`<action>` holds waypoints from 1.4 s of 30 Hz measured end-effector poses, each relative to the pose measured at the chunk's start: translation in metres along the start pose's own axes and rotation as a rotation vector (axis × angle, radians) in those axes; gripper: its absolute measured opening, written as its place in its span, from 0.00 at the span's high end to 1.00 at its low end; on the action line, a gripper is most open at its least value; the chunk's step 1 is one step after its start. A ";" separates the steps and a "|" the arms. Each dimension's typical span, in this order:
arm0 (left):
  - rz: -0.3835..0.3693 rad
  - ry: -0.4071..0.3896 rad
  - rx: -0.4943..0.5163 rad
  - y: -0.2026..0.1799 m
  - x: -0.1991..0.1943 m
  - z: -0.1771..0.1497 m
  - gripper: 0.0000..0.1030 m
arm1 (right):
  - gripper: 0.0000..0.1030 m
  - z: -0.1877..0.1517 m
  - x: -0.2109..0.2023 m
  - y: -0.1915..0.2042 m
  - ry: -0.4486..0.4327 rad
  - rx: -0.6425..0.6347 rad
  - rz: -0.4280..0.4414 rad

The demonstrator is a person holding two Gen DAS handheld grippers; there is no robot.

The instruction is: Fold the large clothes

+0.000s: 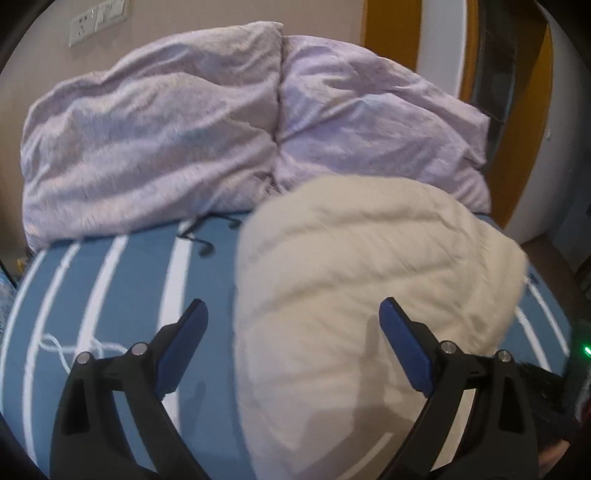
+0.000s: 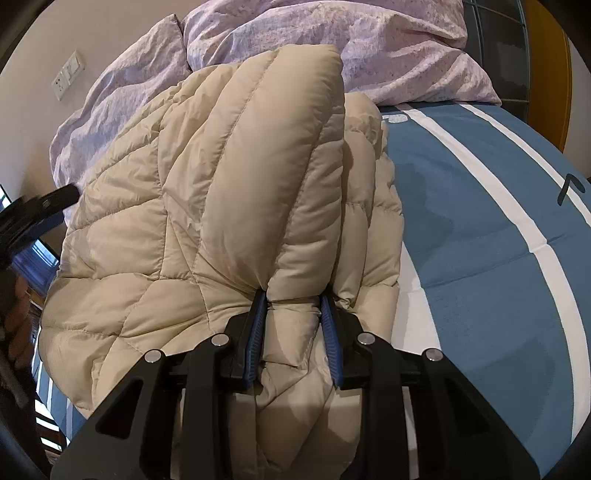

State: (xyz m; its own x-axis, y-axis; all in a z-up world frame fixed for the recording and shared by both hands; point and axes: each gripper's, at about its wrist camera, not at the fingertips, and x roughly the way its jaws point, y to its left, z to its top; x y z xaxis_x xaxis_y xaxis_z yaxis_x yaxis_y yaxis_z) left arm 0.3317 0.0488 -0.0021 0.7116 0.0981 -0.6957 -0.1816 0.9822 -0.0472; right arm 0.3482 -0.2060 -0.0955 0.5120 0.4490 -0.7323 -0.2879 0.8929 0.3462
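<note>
Right gripper (image 2: 293, 299) clamped on beige quilted puffer jacket (image 2: 207, 177) atop blue white-striped bedsheet (image 2: 480, 229); left gripper (image 1: 293, 314) wide open, empty, over jacket.

Soft indoor light, faint shadows; left wrist view motion-blurred, right sharp, fisheye edges dark.

The jacket (image 2: 207, 206) lies on the bed (image 2: 480, 229), with two pillows (image 1: 147, 140) side by side behind it against the wall (image 1: 44, 74), where a socket plate (image 1: 98, 22) sits above the left pillow. The right gripper (image 2: 293, 299) is at the jacket's near edge, a fold of it between its fingers (image 2: 258, 321). The left gripper (image 1: 293, 308) is over the jacket's left edge, one finger above the bed and the other above the jacket, and a cable (image 1: 201, 240) lies on the bed between jacket and pillows.
</note>
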 end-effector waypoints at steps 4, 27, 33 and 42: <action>0.043 0.025 -0.018 0.006 0.029 0.006 0.09 | 0.71 0.001 0.000 -0.003 -0.002 0.006 0.013; -0.011 0.096 -0.067 -0.010 0.076 -0.022 0.06 | 0.66 0.061 -0.050 0.027 -0.156 -0.030 0.038; -0.006 0.103 -0.068 -0.009 0.078 -0.021 0.05 | 0.66 0.077 -0.066 0.037 -0.244 -0.010 0.042; 0.004 0.099 -0.061 -0.012 0.078 -0.021 0.04 | 0.66 0.099 -0.050 0.065 -0.219 -0.062 0.067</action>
State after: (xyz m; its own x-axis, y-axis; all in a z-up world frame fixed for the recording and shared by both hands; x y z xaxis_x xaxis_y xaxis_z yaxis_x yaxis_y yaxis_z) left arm 0.3750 0.0416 -0.0708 0.6409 0.0830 -0.7631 -0.2276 0.9700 -0.0856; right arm 0.3844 -0.1673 0.0213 0.6514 0.5095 -0.5622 -0.3727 0.8603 0.3479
